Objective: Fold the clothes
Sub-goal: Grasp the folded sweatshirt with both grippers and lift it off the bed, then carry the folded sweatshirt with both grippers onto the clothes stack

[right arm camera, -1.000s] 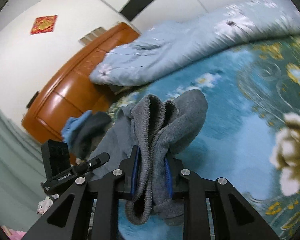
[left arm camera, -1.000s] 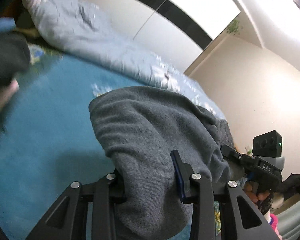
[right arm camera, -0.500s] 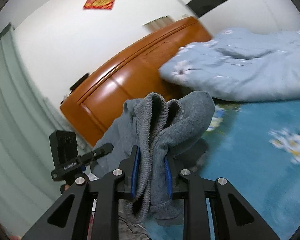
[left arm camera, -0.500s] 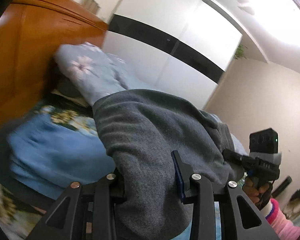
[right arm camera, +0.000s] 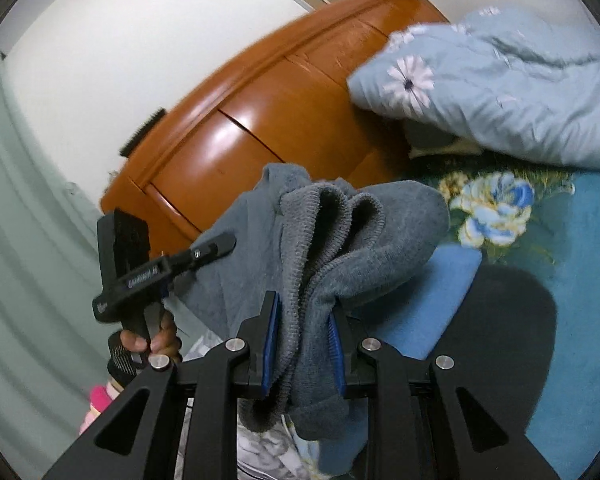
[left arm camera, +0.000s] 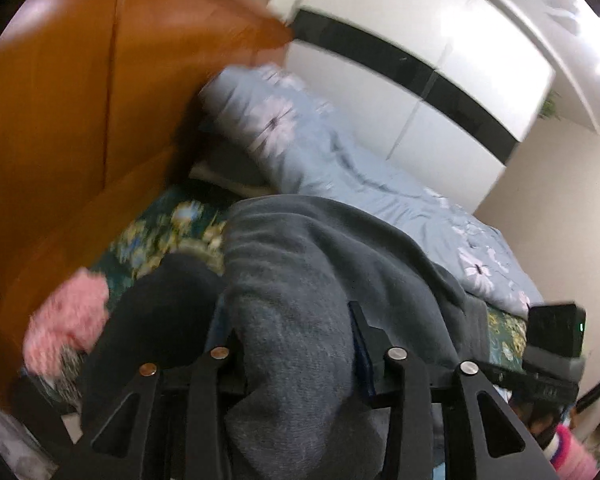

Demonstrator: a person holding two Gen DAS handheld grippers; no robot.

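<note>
Grey knitted garment (left arm camera: 300, 280) hangs in the air between the two tools, above the head end of the bed (right arm camera: 580, 264). The left tool (left arm camera: 296, 332) is clamped on one thick bunch of the cloth, which bulges over its fingers and drops below them. The right tool (right arm camera: 303, 332) is clamped on the ribbed edge of the same garment (right arm camera: 340, 232), folded in several layers between the blue pads (right arm camera: 269, 344).

In the right wrist view the left tool (right arm camera: 204, 252) shows at the left, with the grey cloth stretched from it.

Under the garment, on the flowered teal bedsheet (right arm camera: 496, 208), lie a folded blue piece (right arm camera: 432, 292) and a dark piece (right arm camera: 504, 332) just beside it. A pink fluffy thing (left arm camera: 68, 316) is near the wooden headboard (left arm camera: 80, 120). The light blue quilt (left arm camera: 320, 152) lies bunched along the far side.
</note>
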